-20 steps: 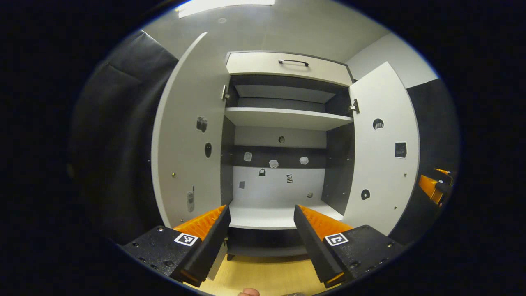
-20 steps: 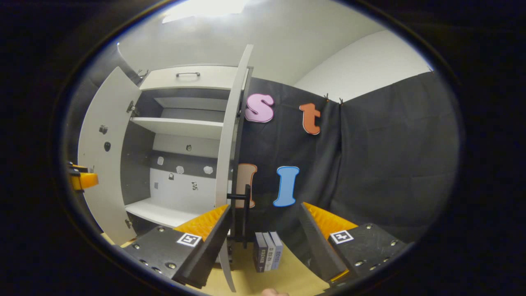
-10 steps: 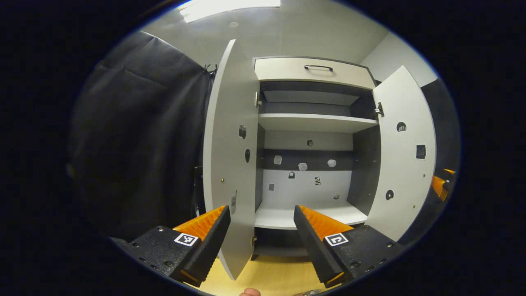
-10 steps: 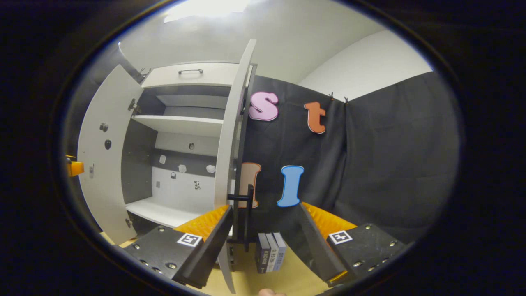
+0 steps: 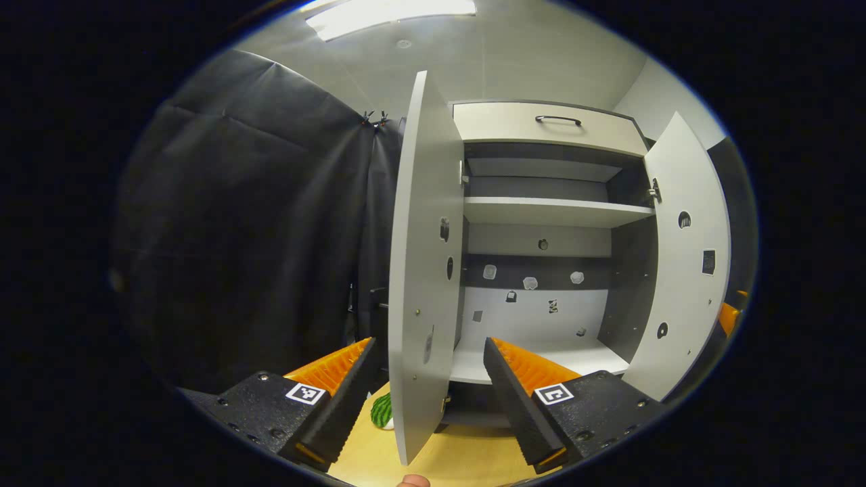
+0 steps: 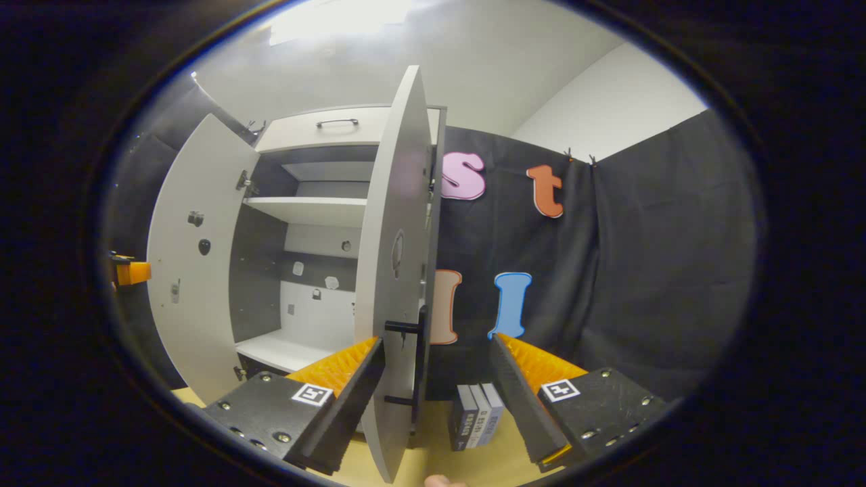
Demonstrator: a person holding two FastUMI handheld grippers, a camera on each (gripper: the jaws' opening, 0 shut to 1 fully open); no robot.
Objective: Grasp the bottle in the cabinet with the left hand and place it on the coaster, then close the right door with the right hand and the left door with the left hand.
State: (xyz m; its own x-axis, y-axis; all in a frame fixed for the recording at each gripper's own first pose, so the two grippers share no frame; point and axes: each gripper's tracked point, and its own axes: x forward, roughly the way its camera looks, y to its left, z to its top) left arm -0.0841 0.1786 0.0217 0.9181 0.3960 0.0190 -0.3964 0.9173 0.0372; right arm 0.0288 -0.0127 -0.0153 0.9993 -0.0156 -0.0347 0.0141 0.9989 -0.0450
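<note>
Tall grey two-door cabinet (image 5: 541,223) stands on the pale wooden desk (image 5: 467,460), both doors swung out. Small green striped ball (image 5: 381,410) lies on desk left of left door (image 5: 423,270); upright books (image 6: 477,423) stand right of right door (image 6: 396,270).

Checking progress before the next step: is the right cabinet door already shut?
No: in the right gripper view the right door stands edge-on, swung out from the cabinet, with the open right gripper straddling its handle.

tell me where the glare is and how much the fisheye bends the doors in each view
Left gripper view: the ceiling light blows out at the top edge; the left door bows along its edge, while the cabinet interior is evenly lit and sharp. Right gripper view: a washed-out glare patch sits top centre; the right door curves strongly, and the books stay in focus.
</note>
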